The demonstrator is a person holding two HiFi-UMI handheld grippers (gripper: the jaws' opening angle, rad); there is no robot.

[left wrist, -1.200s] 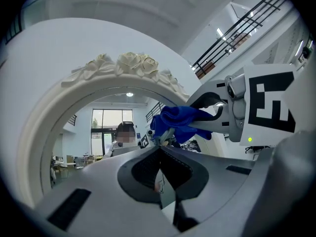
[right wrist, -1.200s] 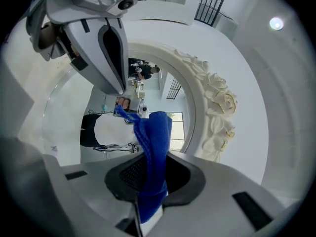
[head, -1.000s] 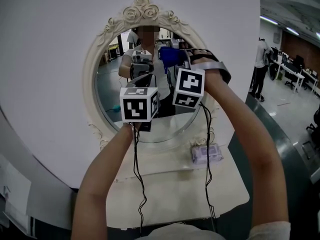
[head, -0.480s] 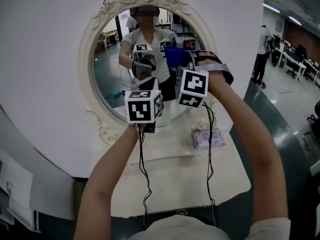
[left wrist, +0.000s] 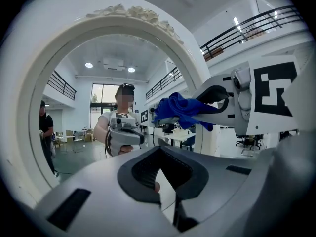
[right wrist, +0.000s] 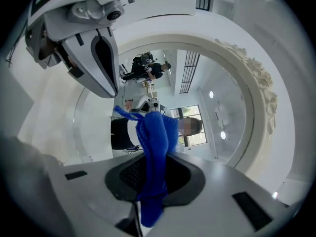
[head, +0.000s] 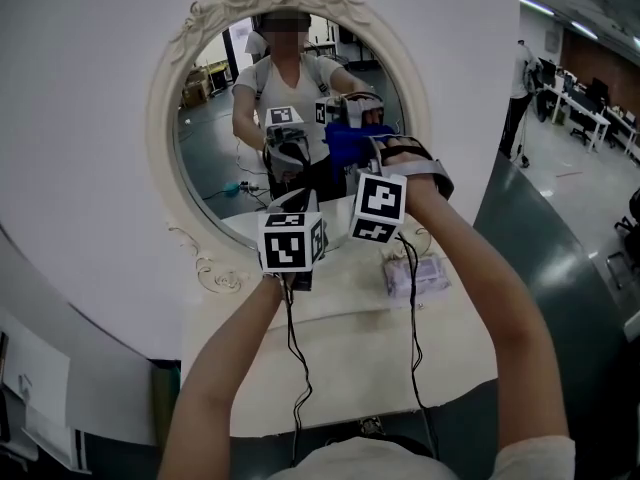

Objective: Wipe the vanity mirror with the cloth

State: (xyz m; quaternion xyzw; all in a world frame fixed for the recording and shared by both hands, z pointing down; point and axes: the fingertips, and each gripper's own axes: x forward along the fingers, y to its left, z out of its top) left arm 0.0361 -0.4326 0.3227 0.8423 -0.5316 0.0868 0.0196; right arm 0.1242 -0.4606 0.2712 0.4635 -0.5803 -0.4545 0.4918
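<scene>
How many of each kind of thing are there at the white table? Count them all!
Mirror: 1
Blue cloth: 1
Grippers: 2, left gripper and right gripper
Purple packet: 1
Table: 1
Total: 6

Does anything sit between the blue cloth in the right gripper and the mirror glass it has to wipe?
Nothing visible does. The blue cloth, clamped in the right gripper, faces bare mirror glass. The left gripper is off to its left, not in front.
</scene>
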